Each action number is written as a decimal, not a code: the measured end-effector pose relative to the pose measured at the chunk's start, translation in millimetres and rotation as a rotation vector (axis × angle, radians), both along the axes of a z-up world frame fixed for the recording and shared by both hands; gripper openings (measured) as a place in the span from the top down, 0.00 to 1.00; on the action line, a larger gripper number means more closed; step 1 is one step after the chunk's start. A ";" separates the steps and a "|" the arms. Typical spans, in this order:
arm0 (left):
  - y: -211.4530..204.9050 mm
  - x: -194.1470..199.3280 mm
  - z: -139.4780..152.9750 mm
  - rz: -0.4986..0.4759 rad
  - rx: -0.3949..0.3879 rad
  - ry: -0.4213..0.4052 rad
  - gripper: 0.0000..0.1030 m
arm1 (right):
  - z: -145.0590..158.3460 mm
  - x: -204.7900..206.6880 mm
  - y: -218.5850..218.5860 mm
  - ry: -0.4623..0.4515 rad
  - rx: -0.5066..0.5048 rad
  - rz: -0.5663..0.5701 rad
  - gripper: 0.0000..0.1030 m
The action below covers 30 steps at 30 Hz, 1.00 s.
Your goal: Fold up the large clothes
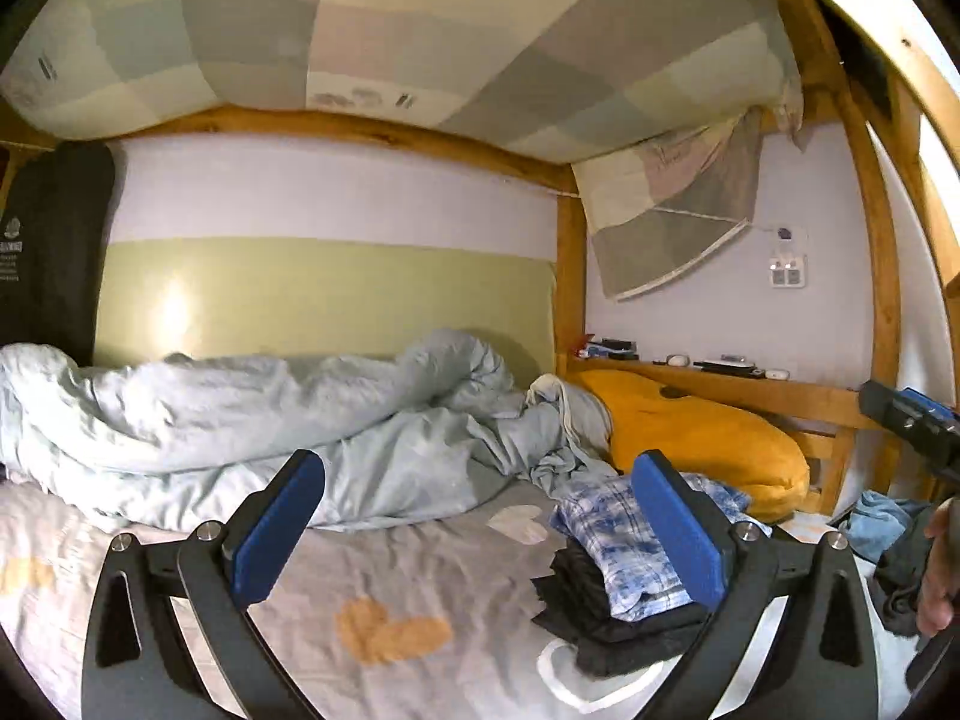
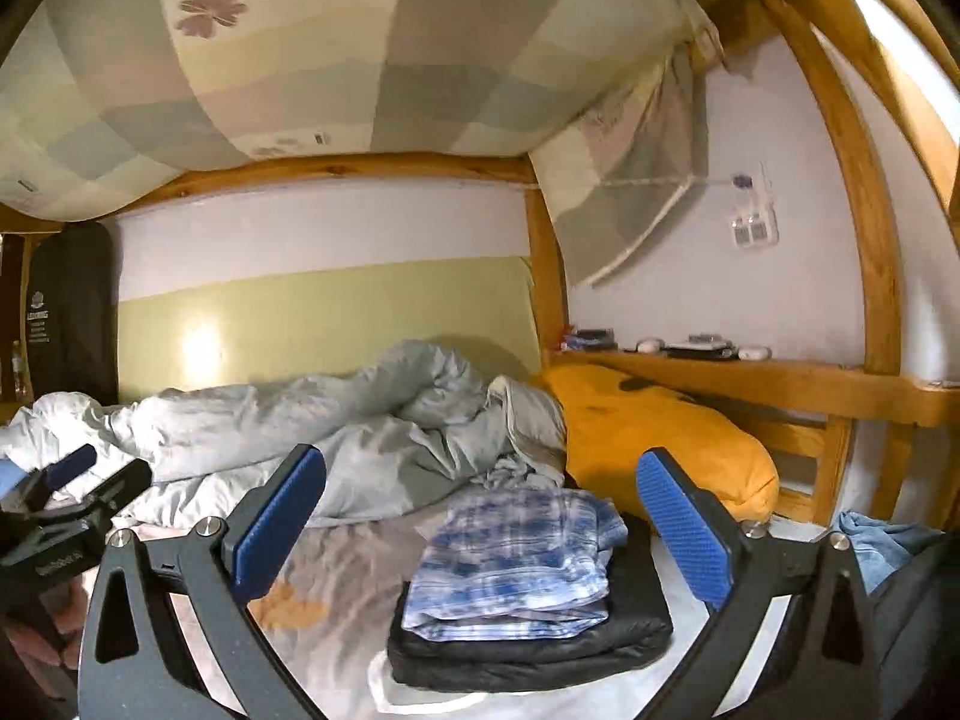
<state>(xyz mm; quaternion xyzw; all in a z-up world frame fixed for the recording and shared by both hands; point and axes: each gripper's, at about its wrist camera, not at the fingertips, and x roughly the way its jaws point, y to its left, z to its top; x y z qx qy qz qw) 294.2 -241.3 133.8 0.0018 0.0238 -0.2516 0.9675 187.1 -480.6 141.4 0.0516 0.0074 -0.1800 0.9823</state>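
Observation:
A folded blue-and-white plaid shirt (image 1: 624,546) lies on top of folded black garments (image 1: 606,624) in a stack on the bed sheet (image 1: 420,576). My left gripper (image 1: 480,516) is open and empty, held above the bed with the stack beside its right finger. In the right wrist view the plaid shirt (image 2: 516,558) and the black garments (image 2: 528,648) lie between my right gripper's open, empty fingers; the right gripper (image 2: 480,516) hovers just before the stack. The left gripper also shows at the left edge of the right wrist view (image 2: 66,480). A loose blue garment (image 2: 888,546) lies at the right.
A crumpled pale blue duvet (image 1: 270,420) fills the back of the bed. A yellow pillow (image 1: 708,432) leans by the wooden headboard shelf (image 1: 750,384) with small items. Wooden bunk posts (image 1: 570,276) and the upper bunk's mattress (image 1: 420,30) hang overhead.

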 end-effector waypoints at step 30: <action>1.9 74.9 -194.3 0.055 0.109 0.166 0.01 | -198.4 100.1 40.2 0.227 0.039 -0.053 0.02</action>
